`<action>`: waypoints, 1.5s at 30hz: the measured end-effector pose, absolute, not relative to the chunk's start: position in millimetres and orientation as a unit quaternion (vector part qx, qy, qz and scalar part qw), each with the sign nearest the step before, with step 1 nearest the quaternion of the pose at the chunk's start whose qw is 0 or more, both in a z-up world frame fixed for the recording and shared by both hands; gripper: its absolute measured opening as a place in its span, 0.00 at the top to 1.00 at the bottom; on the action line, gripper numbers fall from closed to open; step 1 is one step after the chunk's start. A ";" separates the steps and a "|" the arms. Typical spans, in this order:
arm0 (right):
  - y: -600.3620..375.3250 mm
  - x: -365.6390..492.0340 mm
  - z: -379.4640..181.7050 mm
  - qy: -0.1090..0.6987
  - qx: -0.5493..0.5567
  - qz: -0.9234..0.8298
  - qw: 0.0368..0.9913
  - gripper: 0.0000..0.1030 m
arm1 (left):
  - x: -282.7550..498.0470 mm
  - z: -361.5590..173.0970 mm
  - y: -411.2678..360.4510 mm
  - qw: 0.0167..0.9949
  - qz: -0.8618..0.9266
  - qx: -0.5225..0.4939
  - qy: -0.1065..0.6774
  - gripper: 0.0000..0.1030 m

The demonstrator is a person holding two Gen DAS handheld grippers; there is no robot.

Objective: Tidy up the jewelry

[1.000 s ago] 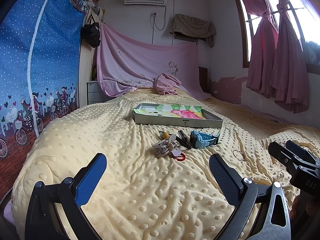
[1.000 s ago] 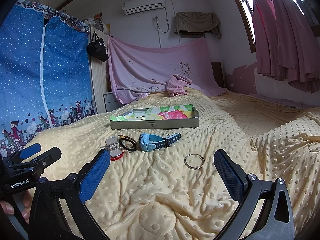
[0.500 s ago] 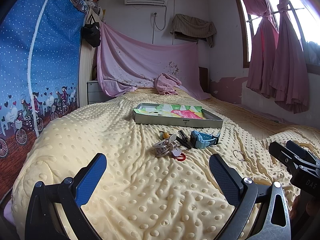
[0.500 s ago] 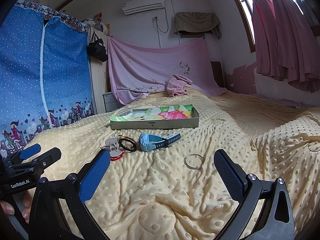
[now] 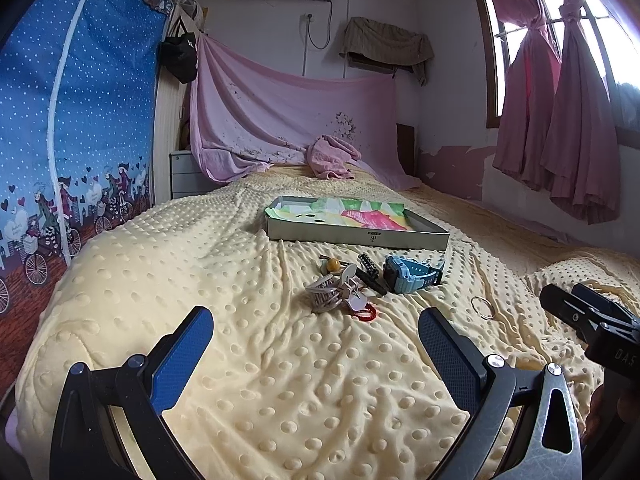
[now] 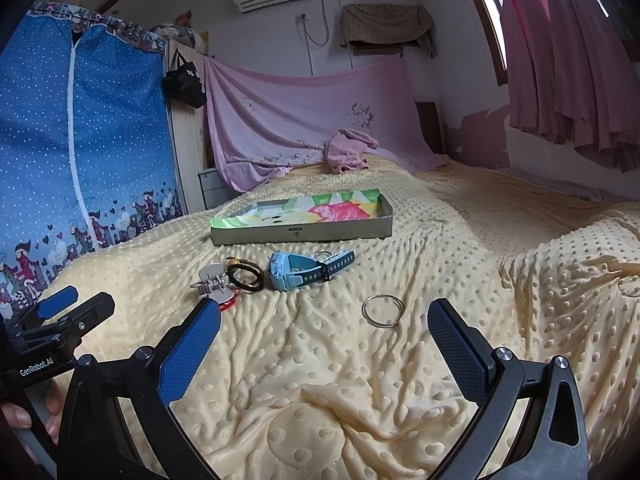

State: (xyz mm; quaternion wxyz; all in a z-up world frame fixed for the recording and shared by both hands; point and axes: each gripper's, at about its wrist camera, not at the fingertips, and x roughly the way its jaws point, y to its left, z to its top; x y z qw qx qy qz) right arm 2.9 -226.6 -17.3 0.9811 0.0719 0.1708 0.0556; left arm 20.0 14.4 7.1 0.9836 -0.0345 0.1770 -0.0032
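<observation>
1. Two grippers hover low over the blanket: the left gripper and the right gripper, each with its jaws spread wide and nothing between them.
2. One tray sits farther up the bed, shallow, with a bright paper liner inside; none of the jewelry is in it.
3. One blue watch lies on the blanket just in front of the tray, its strap reaching toward the right.
4. One dark band lies just left of the watch, touching a pale hair clip.
5. One small red piece lies at the near edge of that clip; what it is cannot be told.
6. One bead sits behind the clip, near the tray.
7. One metal ring lies alone, apart from the cluster, nearest the right gripper and ahead of its open jaws.
8. One pink cloth is bunched at the far end of the bed.
</observation>
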 end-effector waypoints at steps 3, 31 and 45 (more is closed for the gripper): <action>-229.8 9.8 -16.7 0.179 0.074 0.053 0.980 0.01 | 30.3 6.7 13.4 0.983 -0.003 -0.032 0.183 0.00; -193.7 142.6 -24.9 0.267 0.062 0.122 0.954 0.13 | 155.2 -17.8 35.0 0.951 -0.053 -0.103 0.286 0.20; -159.1 191.6 -44.8 0.316 0.032 0.176 0.932 0.59 | 174.6 -41.3 40.8 0.925 -0.103 -0.168 0.325 0.42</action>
